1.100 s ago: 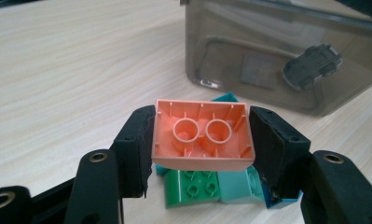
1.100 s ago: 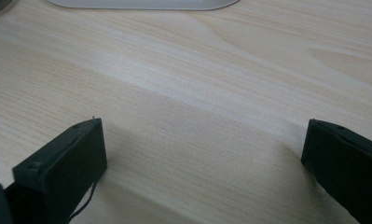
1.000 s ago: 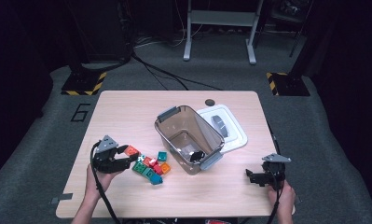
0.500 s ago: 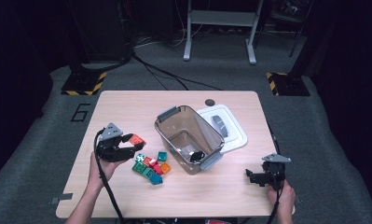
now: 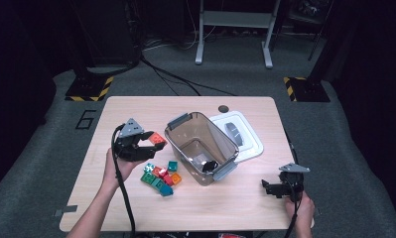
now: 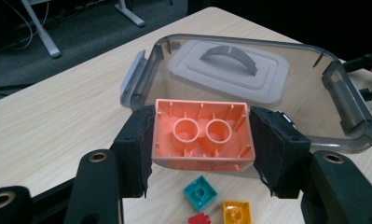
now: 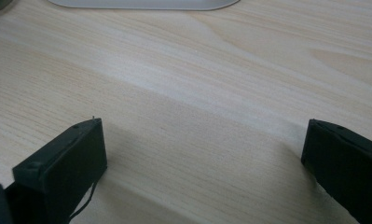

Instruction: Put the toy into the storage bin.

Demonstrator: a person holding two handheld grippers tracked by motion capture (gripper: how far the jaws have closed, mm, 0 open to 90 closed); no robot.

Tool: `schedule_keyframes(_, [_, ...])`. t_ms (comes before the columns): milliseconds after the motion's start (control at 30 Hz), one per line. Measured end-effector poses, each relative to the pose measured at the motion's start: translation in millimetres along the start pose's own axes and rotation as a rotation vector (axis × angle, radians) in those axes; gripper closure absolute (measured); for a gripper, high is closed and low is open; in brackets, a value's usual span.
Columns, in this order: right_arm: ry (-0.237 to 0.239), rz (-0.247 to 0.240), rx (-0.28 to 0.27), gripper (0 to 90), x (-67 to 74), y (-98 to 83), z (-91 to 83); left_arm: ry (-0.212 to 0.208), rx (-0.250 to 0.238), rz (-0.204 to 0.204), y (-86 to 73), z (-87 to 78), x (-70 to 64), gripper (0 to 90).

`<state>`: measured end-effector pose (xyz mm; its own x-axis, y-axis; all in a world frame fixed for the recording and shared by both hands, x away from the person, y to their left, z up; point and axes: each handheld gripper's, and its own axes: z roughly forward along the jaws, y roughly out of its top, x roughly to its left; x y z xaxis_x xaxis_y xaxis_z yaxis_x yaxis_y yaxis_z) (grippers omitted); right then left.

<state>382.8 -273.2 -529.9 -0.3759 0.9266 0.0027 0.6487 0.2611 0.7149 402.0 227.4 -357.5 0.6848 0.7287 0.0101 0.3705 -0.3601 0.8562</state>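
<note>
My left gripper (image 5: 153, 144) is shut on an orange two-stud brick (image 5: 158, 139), held above the table just left of the clear plastic bin (image 5: 201, 147). In the left gripper view the orange brick (image 6: 201, 135) shows its hollow underside, pinched between both pads of the left gripper (image 6: 201, 144), with the clear bin (image 6: 249, 88) straight ahead. Several loose bricks (image 5: 161, 177) in green, red, teal and orange lie on the table below that gripper. My right gripper (image 5: 266, 188) rests low at the table's front right; the right gripper view has its jaws wide apart (image 7: 204, 154) over bare wood.
The bin's white lid (image 5: 240, 136) with a grey handle lies flat behind the bin, to its right. A small dark object (image 5: 209, 164) sits inside the bin. A dark round disc (image 5: 223, 108) marks the table's far edge. The table (image 5: 136, 111) has bare wood at left and front.
My left gripper has risen from the brick pile and moved toward the bin, carrying the orange brick. The right gripper has stayed put.
</note>
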Motion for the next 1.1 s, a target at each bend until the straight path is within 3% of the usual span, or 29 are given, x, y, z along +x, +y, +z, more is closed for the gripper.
schedule_keyframes(433, [0.002, -0.002, 0.001, 0.0, -0.1, -0.1, -0.1, -0.065, 0.015, 0.033, 22.8, 25.5, -23.5, 43.5])
schedule_keyframes(1100, [0.003, -0.004, 0.001, 0.0, -0.3, -0.1, -0.2, -0.184, 0.072, 0.063, 18.3, 64.9, -60.5, 43.5])
